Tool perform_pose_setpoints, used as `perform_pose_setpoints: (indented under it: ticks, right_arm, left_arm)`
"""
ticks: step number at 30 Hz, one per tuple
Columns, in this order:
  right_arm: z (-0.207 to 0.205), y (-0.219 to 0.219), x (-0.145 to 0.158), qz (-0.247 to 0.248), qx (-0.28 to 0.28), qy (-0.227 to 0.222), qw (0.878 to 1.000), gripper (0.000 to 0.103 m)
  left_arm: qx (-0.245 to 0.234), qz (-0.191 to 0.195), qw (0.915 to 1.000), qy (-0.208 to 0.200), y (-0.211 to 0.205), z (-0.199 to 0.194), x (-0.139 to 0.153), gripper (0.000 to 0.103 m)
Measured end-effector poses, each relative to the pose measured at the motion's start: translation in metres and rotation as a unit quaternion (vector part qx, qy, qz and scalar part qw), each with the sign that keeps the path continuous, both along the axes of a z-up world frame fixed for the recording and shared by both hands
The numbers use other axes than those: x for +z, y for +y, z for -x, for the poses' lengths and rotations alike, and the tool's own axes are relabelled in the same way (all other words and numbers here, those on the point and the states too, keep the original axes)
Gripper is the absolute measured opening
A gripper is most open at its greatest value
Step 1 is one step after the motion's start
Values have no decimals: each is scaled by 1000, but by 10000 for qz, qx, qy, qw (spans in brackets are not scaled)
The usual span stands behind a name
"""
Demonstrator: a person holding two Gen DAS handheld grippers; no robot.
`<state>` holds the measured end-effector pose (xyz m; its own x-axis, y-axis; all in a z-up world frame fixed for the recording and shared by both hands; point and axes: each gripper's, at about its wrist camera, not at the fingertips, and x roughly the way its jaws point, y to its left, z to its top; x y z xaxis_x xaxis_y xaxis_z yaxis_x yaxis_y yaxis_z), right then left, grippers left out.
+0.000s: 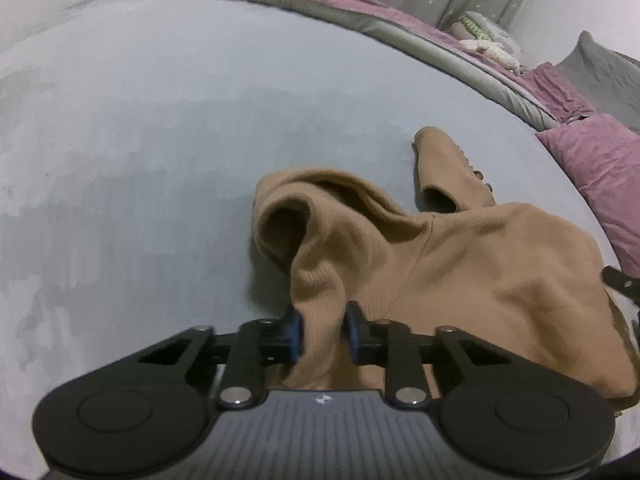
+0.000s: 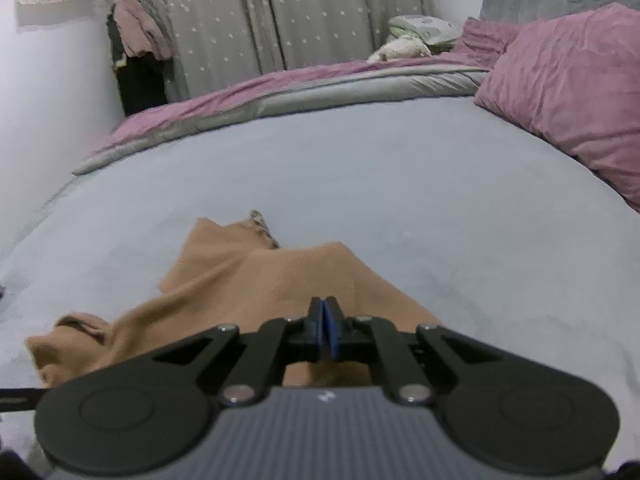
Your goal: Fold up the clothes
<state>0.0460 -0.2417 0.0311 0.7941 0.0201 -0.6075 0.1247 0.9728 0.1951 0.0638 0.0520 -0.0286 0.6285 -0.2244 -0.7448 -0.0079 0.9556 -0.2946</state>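
Note:
A tan knit garment (image 1: 460, 264) lies crumpled on the grey-blue bed sheet (image 1: 160, 152). My left gripper (image 1: 323, 336) is shut on a bunched fold of the garment, with thick cloth between its blue pads. A sleeve (image 1: 444, 168) sticks out toward the far side, and a rounded fold (image 1: 288, 220) stands up just ahead of the pads. In the right wrist view the same tan garment (image 2: 248, 280) spreads ahead and to the left. My right gripper (image 2: 325, 328) is shut on its near edge, pads pressed together over the cloth, which lifts into a ridge.
Pink pillows (image 2: 560, 92) sit at the right of the bed, with a grey pillow (image 1: 604, 76) behind. A folded pink and grey duvet (image 2: 280, 96) runs along the far side. Star-patterned curtains (image 2: 280, 12) and hanging clothes (image 2: 136, 48) stand beyond. Bare sheet (image 2: 440, 192) stretches ahead.

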Motion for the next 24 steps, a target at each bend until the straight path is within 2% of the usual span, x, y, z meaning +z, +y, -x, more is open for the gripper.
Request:
perform_pose_setpoints:
  ticks: [3, 7, 17, 21, 24]
  right_arm:
    - [11, 1, 13, -150, 166, -175, 9996, 4]
    - [30, 3, 27, -481, 440, -332, 9973, 4]
    - [67, 16, 33, -1516, 1299, -89, 9798, 4]
    - [77, 31, 26, -1714, 1647, 135, 9712, 4]
    - [82, 43, 21, -1698, 1824, 281, 9680, 4]
  left_arm:
    - [-35, -146, 9996, -222, -3, 0, 4, 4]
    - [-28, -319, 9977, -601, -4, 0, 15, 4]
    - [275, -250, 9891, -1428, 18, -9, 43, 4]
    - [254, -319, 9839, -1742, 21, -13, 43, 4]
    - [278, -215, 9850, -1690, 26, -15, 40, 4]
